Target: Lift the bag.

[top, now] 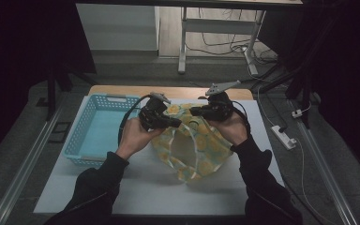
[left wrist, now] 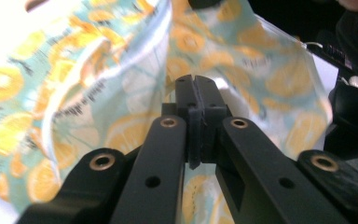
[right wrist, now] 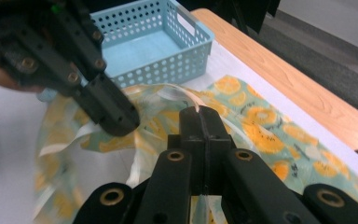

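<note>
At centre frame, above the desk (top: 136,192), left gripper (top: 174,123) and right gripper (top: 196,111) have their fingers clamped on the orange-print bag (top: 206,154), lifted open; the blue basket (top: 85,136), left, probably awaits it.

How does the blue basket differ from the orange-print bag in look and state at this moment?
The blue basket is rigid, perforated plastic in one plain colour; the orange-print bag is thin, crumpled film patterned with orange slices. The basket sits untouched at the left of the white mat; the bag is pinched by the left gripper and the right gripper, both shut on its edge. Both are open-topped containers.
</note>
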`<act>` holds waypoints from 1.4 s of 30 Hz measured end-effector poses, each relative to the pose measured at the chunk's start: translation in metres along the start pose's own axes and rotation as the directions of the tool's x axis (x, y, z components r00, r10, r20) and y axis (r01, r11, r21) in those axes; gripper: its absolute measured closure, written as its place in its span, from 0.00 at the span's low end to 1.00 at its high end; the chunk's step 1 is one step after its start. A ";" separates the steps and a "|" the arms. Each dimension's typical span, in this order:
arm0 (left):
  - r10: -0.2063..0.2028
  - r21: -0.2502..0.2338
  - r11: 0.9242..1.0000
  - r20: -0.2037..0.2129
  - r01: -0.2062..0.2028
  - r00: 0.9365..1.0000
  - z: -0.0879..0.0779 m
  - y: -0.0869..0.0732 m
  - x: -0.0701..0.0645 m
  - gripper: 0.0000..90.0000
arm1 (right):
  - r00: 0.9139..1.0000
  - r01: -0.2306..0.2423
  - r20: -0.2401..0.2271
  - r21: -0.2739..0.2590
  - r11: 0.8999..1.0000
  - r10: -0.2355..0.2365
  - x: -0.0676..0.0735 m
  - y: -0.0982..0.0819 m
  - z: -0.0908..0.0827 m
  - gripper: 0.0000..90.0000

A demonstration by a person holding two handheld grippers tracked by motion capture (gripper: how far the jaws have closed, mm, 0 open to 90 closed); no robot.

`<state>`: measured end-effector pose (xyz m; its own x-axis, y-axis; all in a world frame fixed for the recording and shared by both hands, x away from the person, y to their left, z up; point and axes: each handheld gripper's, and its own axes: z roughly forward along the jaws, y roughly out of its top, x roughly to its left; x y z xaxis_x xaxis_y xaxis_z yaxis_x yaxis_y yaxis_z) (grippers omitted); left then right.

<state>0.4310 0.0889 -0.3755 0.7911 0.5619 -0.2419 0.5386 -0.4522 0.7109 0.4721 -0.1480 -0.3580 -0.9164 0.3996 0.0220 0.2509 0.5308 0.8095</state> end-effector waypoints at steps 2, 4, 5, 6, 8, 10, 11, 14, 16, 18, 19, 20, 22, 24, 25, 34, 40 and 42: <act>0.004 -0.008 1.000 -0.002 -0.004 1.000 -0.007 0.006 0.000 1.00 | 1.000 0.001 -0.002 -0.007 1.000 -0.001 0.001 0.004 -0.002 1.00; 0.011 -0.018 1.000 -0.016 -0.011 1.000 -0.014 0.013 -0.001 1.00 | 1.000 0.001 -0.006 -0.017 1.000 -0.001 0.001 0.009 -0.004 1.00; 0.009 -0.031 0.999 -0.018 -0.010 1.000 -0.018 0.016 -0.001 1.00 | 1.000 0.003 -0.004 -0.019 1.000 -0.004 0.001 0.011 -0.006 1.00; 0.012 -0.043 0.999 -0.024 -0.013 1.000 -0.022 0.018 0.000 1.00 | 1.000 0.010 -0.002 -0.024 1.000 -0.010 0.002 0.014 -0.007 1.00; 0.003 -0.077 0.997 -0.018 -0.005 1.000 -0.029 0.023 0.002 1.00 | 1.000 0.019 0.004 -0.030 0.999 -0.018 0.004 0.019 -0.011 1.00; 0.003 -0.090 0.996 -0.020 -0.004 1.000 -0.037 0.028 0.004 1.00 | 0.999 0.030 0.012 -0.035 0.999 -0.030 0.007 0.024 -0.014 1.00; -0.001 -0.100 0.995 -0.013 0.000 1.000 -0.040 0.030 0.005 1.00 | 0.999 0.036 0.015 -0.035 0.999 -0.035 0.008 0.027 -0.015 1.00; -0.002 -0.119 0.993 -0.019 -0.001 1.000 -0.049 0.037 0.007 1.00 | 0.998 0.049 0.027 -0.037 0.998 -0.048 0.010 0.033 -0.019 1.00; -0.002 -0.136 0.991 -0.017 0.000 1.000 -0.055 0.042 0.009 1.00 | 0.998 0.057 0.032 -0.044 0.997 -0.056 0.010 0.038 -0.021 1.00; -0.006 -0.148 0.989 -0.030 0.001 1.000 -0.061 0.046 0.010 1.00 | 0.998 0.059 0.038 -0.051 0.997 -0.058 0.010 0.042 -0.023 1.00; -0.007 -0.154 0.988 -0.034 0.001 0.999 -0.064 0.048 0.010 1.00 | 0.997 0.062 0.040 -0.054 0.997 -0.059 0.011 0.044 -0.024 1.00; -0.013 -0.164 0.986 -0.032 0.007 0.999 -0.067 0.050 0.011 1.00 | 0.997 0.065 0.042 -0.058 0.996 -0.063 0.011 0.047 -0.026 1.00; -0.019 -0.181 0.983 -0.036 0.012 0.999 -0.072 0.053 0.012 1.00 | 0.996 0.074 0.050 -0.062 0.995 -0.071 0.012 0.052 -0.029 1.00; -0.025 -0.196 0.981 -0.032 0.018 0.999 -0.077 0.057 0.013 1.00 | 0.995 0.081 0.055 -0.067 0.994 -0.077 0.013 0.057 -0.032 1.00; -0.025 -0.203 0.979 -0.037 0.017 0.999 -0.078 0.058 0.014 1.00 | 0.995 0.085 0.060 -0.069 0.994 -0.081 0.013 0.059 -0.034 1.00; -0.012 -0.261 0.965 -0.066 -0.006 0.998 -0.100 0.076 0.009 1.00 | 0.988 0.120 0.106 -0.090 0.989 -0.111 0.017 0.083 -0.052 1.00; -0.006 -0.304 0.952 -0.083 -0.020 0.997 -0.115 0.086 0.005 1.00 | 0.984 0.137 0.133 -0.124 0.983 -0.121 0.020 0.099 -0.067 1.00; -0.006 -0.321 0.947 -0.082 -0.021 0.997 -0.118 0.088 0.005 1.00 | 0.982 0.146 0.142 -0.130 0.981 -0.127 0.021 0.104 -0.070 1.00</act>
<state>0.4480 0.1336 -0.2362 0.7614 0.6196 -0.1906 0.4002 -0.2179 0.8901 0.4573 -0.1373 -0.2324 -0.8872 0.4311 -0.1646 0.0720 0.4816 0.8734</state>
